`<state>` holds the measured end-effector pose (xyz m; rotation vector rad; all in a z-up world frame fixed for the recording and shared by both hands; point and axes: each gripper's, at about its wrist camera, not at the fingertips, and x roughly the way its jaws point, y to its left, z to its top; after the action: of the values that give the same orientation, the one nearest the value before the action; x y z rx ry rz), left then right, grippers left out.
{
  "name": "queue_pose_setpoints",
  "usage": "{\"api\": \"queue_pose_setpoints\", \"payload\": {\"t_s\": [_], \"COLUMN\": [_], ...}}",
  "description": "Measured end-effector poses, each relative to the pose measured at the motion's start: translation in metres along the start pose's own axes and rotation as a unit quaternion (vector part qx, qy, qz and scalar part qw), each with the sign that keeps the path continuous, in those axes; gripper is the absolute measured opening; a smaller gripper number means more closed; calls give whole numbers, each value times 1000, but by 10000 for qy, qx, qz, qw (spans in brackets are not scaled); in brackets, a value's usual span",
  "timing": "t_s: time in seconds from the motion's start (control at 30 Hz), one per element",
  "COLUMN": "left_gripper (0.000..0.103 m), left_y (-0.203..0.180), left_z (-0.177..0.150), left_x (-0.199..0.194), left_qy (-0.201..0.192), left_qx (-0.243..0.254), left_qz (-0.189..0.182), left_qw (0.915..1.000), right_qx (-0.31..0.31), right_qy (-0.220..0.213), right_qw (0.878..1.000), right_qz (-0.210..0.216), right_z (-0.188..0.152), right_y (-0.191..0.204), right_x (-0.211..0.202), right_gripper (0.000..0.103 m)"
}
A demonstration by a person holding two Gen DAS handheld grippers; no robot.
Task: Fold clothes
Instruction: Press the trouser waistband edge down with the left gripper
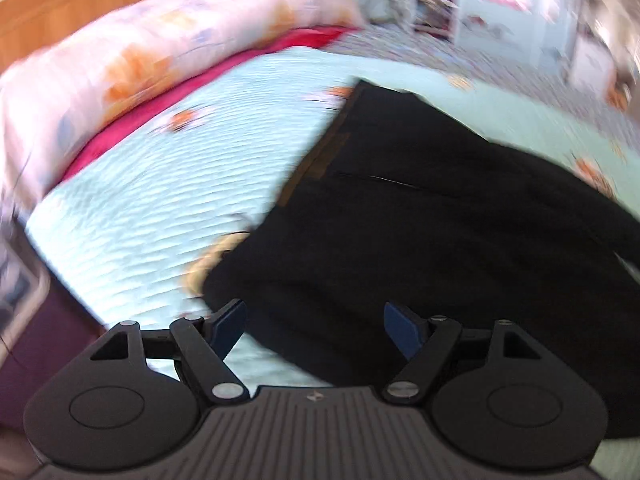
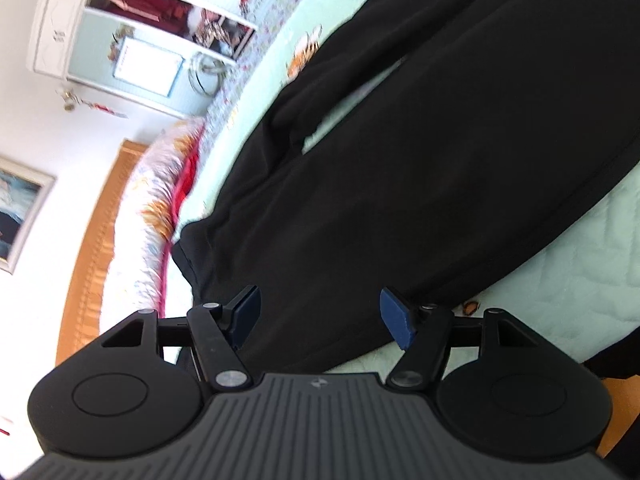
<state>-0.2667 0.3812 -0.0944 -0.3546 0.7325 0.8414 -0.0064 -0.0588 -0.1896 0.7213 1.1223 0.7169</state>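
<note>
Black trousers (image 1: pixel 440 216) lie spread on a pale green quilted bedspread (image 1: pixel 168 184). In the left wrist view their waistband edge runs diagonally up the middle. My left gripper (image 1: pixel 316 330) hovers open just above the near part of the cloth, nothing between its blue pads. In the right wrist view the same trousers (image 2: pixel 420 152) stretch away, both legs visible with a gap of bedspread (image 2: pixel 568 264) between them. My right gripper (image 2: pixel 320 316) is open over the near edge of the dark cloth, holding nothing.
A floral pillow (image 1: pixel 168 40) and a red sheet strip (image 1: pixel 160 108) lie at the bed's head, against a wooden headboard (image 2: pixel 92 248). A white shelf unit (image 2: pixel 132 36) stands beyond the bed. A framed picture (image 2: pixel 20 216) hangs on the wall.
</note>
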Motion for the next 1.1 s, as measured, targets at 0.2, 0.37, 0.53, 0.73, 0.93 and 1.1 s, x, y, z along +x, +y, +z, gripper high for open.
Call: {"api": "queue_pose_setpoints", "payload": {"t_s": [0.2, 0.37, 0.53, 0.73, 0.93, 1.1], "left_gripper": [79, 79, 77, 70, 57, 30], "left_y": [84, 109, 110, 115, 105, 105], "left_z": [4, 22, 15, -6, -13, -9], "left_x": [24, 45, 83, 70, 83, 84], "left_qy": [-267, -284, 249, -78, 357, 414], "left_qx": [-649, -766, -323, -119, 353, 354], "left_qz": [-254, -487, -1223, -2017, -1647, -1440], "left_qw": [9972, 9955, 9917, 9794, 9851, 9881], "right_qx": [-243, -356, -446, -441, -443, -387], "right_qy": [303, 379, 419, 434, 452, 433], "right_qw": [9989, 9977, 9962, 9960, 9958, 9962], "right_qz": [-265, -445, -615, -645, -659, -653], "right_z": [-8, -12, -15, -18, -19, -20], "right_y": [15, 23, 29, 31, 32, 32], "right_x": [21, 28, 34, 39, 43, 40], "right_gripper": [69, 69, 69, 70, 74, 75]}}
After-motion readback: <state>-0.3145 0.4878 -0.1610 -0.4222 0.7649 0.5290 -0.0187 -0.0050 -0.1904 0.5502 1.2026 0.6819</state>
